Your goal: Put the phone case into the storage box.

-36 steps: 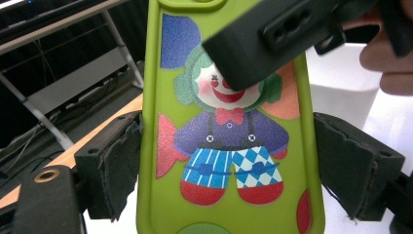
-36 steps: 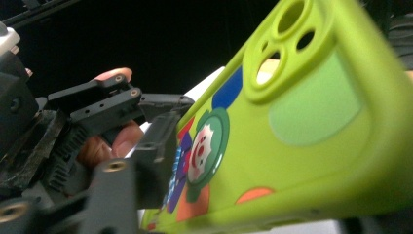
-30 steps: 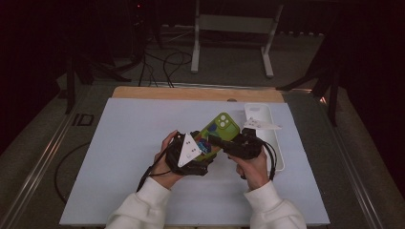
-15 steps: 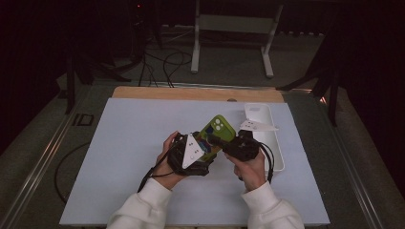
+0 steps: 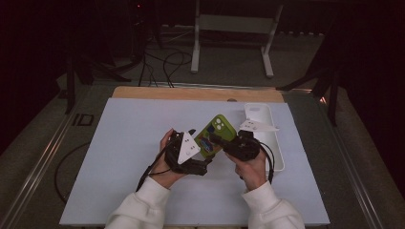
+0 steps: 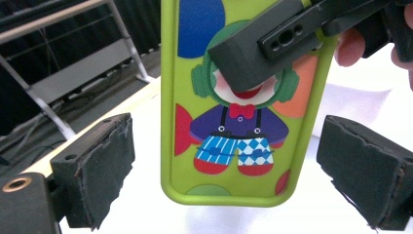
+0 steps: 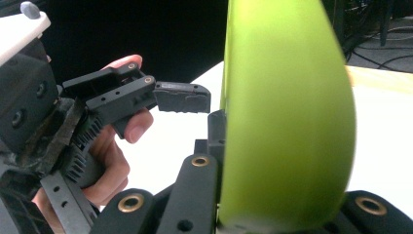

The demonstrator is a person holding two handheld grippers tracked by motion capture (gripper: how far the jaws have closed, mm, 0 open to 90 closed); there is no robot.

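Observation:
A green phone case (image 5: pixel 218 132) with a clown picture (image 6: pixel 234 122) is held up above the mat between both hands. My right gripper (image 5: pixel 220 143) is shut on it; one of its black jaws lies across the clown's face in the left gripper view, and the case's green edge (image 7: pixel 287 112) stands between its jaws. My left gripper (image 5: pixel 201 149) is open around the case's lower end. Its pads (image 6: pixel 97 165) stand clear of both sides, and its jaws have just been opening with the case between them. One of the left gripper's fingers (image 7: pixel 181 103) points at the case.
A pale blue mat (image 5: pixel 119 157) covers the table, with a wooden strip (image 5: pixel 191 93) along the far edge. A long white tray (image 5: pixel 274 148) lies to the right of the hands. A metal stand (image 5: pixel 234 28) and cables are on the floor beyond.
The green case sits a little lower and nearer the left gripper than a second ago. Both hands have kept their places.

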